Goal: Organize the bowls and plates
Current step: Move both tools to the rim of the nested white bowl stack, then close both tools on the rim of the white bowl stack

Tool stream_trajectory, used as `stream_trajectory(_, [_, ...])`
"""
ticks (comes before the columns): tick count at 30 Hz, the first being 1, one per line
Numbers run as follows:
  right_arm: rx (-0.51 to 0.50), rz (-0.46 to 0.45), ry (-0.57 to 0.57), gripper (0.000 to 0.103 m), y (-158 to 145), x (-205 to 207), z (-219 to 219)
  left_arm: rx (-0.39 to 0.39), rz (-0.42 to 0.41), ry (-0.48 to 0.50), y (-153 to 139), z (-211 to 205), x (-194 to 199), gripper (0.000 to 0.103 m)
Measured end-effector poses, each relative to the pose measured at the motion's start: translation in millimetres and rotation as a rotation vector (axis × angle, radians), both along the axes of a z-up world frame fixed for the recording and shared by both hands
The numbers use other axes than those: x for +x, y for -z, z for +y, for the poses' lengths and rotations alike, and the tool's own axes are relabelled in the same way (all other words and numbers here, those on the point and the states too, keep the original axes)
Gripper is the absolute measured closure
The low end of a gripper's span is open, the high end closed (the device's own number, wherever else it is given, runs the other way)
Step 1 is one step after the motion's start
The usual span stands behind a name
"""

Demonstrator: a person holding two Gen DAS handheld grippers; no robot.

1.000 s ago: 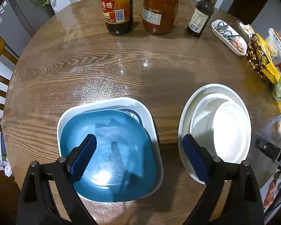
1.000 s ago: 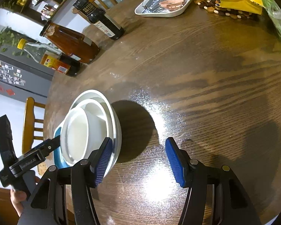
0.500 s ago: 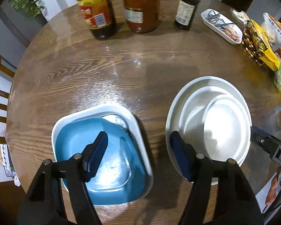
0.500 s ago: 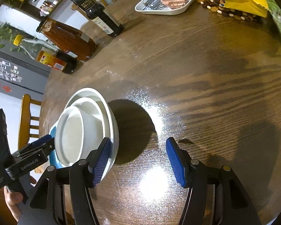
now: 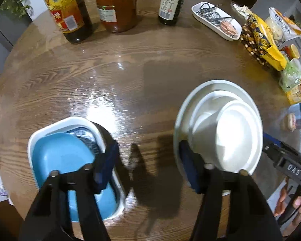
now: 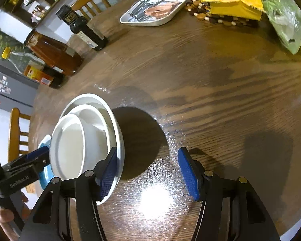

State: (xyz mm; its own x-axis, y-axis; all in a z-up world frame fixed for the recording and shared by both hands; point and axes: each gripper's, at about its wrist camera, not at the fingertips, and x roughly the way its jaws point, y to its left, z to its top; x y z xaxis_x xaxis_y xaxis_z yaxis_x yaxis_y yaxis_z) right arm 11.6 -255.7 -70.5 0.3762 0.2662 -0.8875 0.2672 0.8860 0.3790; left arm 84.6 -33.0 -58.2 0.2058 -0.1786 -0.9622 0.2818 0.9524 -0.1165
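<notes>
White bowls [image 5: 226, 128], nested, glossy, sit btwn left gripper [image 5: 148, 165] and right gripper [image 6: 148, 173]. Blue dish [image 5: 64, 158] in white tray under left pad. Left jaws just narrowing, nothing clamped; right apart, empty.

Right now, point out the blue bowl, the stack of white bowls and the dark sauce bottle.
blue bowl [image 5: 62, 158], left wrist view, on its inside floor.
stack of white bowls [image 5: 238, 136], left wrist view, inside the top bowl.
dark sauce bottle [image 6: 82, 29], right wrist view, on its body.
</notes>
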Motion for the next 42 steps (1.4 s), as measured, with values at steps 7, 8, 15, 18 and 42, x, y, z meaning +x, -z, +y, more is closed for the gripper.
stream_trajectory(7, [0.007,-0.017,-0.005,0.043,0.1,0.9,-2.6,-0.052,0.018,-0.004,1.1,-5.8,1.6,0.066])
stream_trajectory(8, [0.011,-0.019,-0.004,0.043,0.2,0.6,-2.9,-0.07,0.027,-0.011,1.4,-3.2,1.1,0.07])
stream_trajectory(15, [0.077,-0.037,-0.005,0.058,1.0,-1.3,-4.2,-0.156,0.074,-0.073,2.5,-1.7,0.5,0.089])
stream_trajectory(18, [0.07,-0.058,-0.031,0.074,-4.9,-0.1,3.9,-0.152,0.059,-0.062,0.8,-7.5,-3.2,0.101])
stream_trajectory(42, [0.026,-0.081,-0.032,0.092,-13.6,-1.5,24.3,-0.041,-0.052,-0.081,-1.8,-12.0,-20.1,0.1])
